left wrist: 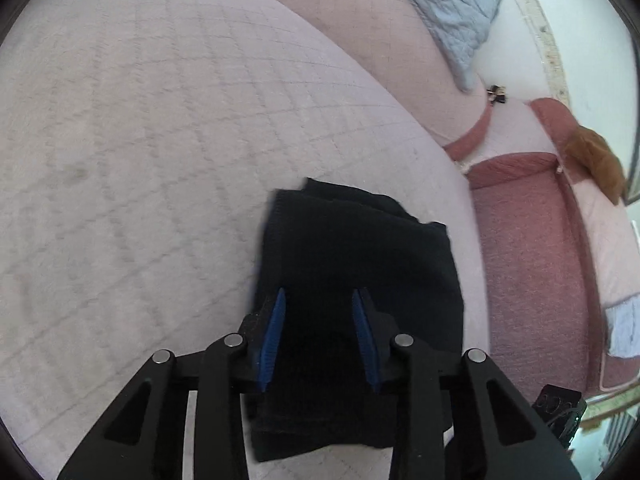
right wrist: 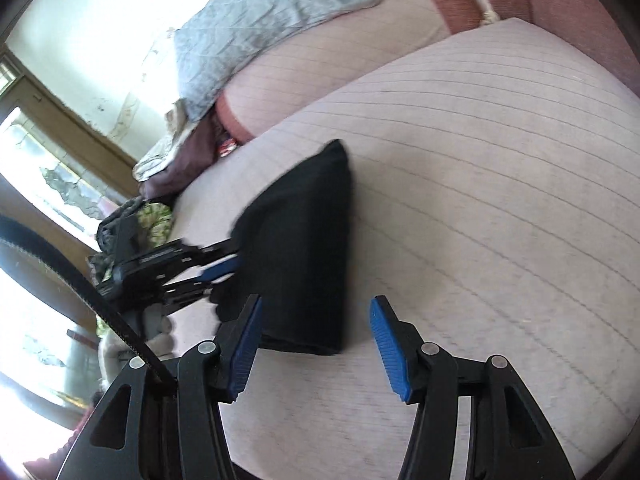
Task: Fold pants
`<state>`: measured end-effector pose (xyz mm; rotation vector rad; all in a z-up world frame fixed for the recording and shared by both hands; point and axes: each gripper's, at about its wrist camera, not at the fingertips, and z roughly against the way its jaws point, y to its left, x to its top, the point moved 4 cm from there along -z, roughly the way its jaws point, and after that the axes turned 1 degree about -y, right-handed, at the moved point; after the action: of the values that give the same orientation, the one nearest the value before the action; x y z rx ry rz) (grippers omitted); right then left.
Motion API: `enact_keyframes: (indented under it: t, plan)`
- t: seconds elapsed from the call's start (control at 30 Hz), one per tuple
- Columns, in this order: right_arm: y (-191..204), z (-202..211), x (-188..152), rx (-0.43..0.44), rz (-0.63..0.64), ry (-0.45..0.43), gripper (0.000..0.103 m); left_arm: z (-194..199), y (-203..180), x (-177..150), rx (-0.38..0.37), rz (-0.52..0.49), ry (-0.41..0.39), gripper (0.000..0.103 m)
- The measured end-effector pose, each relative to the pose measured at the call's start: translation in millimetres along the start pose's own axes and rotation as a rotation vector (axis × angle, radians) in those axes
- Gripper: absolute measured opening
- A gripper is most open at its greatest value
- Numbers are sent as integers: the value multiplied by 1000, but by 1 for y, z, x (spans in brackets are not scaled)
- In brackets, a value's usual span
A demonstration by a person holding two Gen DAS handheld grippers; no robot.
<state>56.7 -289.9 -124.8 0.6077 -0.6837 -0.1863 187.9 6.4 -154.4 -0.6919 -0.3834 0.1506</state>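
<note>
the black pants [left wrist: 352,264] lie folded into a small stack on the sofa seat cushion [left wrist: 160,140], near its edge. the left hand-held gripper [left wrist: 320,300] stands narrowly parted over the fabric; the right hand-held gripper [right wrist: 316,308] gapes wide, holding nothing.

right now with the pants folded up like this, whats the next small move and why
Probably back the left gripper off the black pants: they already lie as a compact folded bundle on the quilted cushion, and the right gripper is open, holding nothing.
</note>
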Motion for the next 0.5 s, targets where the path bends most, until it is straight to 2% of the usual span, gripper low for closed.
enact_keyframes:
  t: [0.07, 0.13, 0.2, 0.3, 0.37, 0.43, 0.5]
  plan:
    - [-3, -1, 6, -2, -8, -7, 61, 11, 0, 1, 2, 16, -5, 36]
    - [2, -2, 19, 17, 0, -26, 61, 24, -11, 2, -21, 0, -45, 37]
    - [18, -10, 41, 63, 21, -41, 61, 30, -22, 3, -36, -25, -74, 38]
    - [38, -37, 73, 168, 10, -2, 62, 21, -36, -3, -56, -45, -73, 39]
    - [46, -64, 86, 212, -8, 38, 63, 7, -34, -9, -13, -55, -49, 39]
    - [44, -97, 101, 178, -21, 83, 63, -7, -27, -15, 12, -41, -25, 39]
    - [39, -121, 113, 94, -2, 102, 63, -9, -22, -16, -2, -30, -36, 39]
